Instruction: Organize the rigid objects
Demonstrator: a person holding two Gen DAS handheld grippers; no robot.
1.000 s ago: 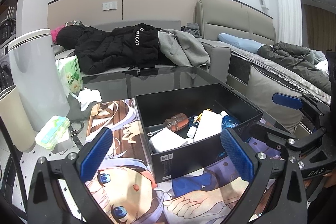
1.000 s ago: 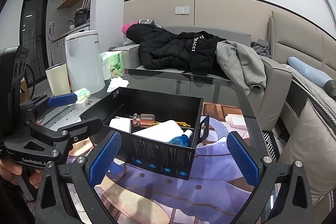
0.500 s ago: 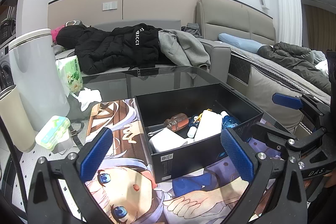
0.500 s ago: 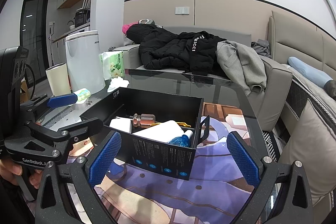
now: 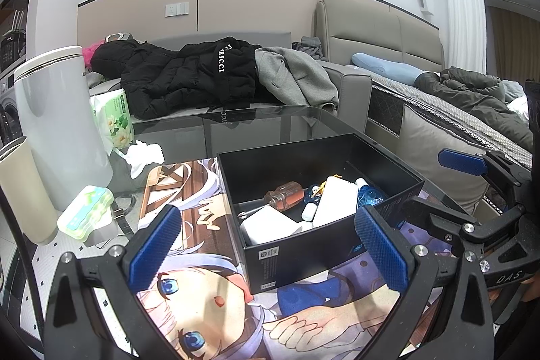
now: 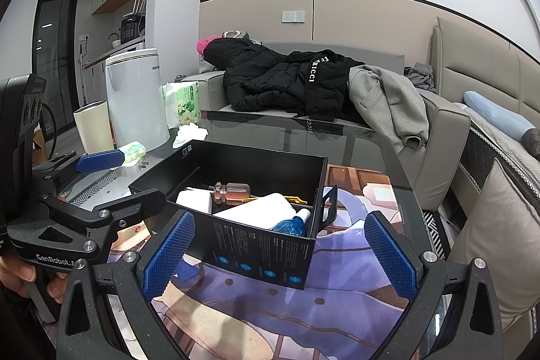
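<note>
**Both tools spread wide beside the filled black box**

The black box (image 5: pixel 303 201) sits on the printed mat (image 5: pixel 189 201) on the glass counter (image 5: pixel 270 127), holding a screwdriver (image 5: pixel 287 196), white containers and a blue bottle (image 5: pixel 369 193). The left tool (image 5: pixel 268 250) and right tool (image 6: pixel 278 253) both hover near it, jaws wide apart, holding nothing. Only the left view shows the mat's cartoon face; only the right view shows the kitchen doorway (image 6: pixel 57 56) at far left.

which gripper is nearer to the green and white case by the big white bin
Left. The left gripper is just beside the green and white case, which lies off its left finger; the right gripper is across the black box from it.
</note>
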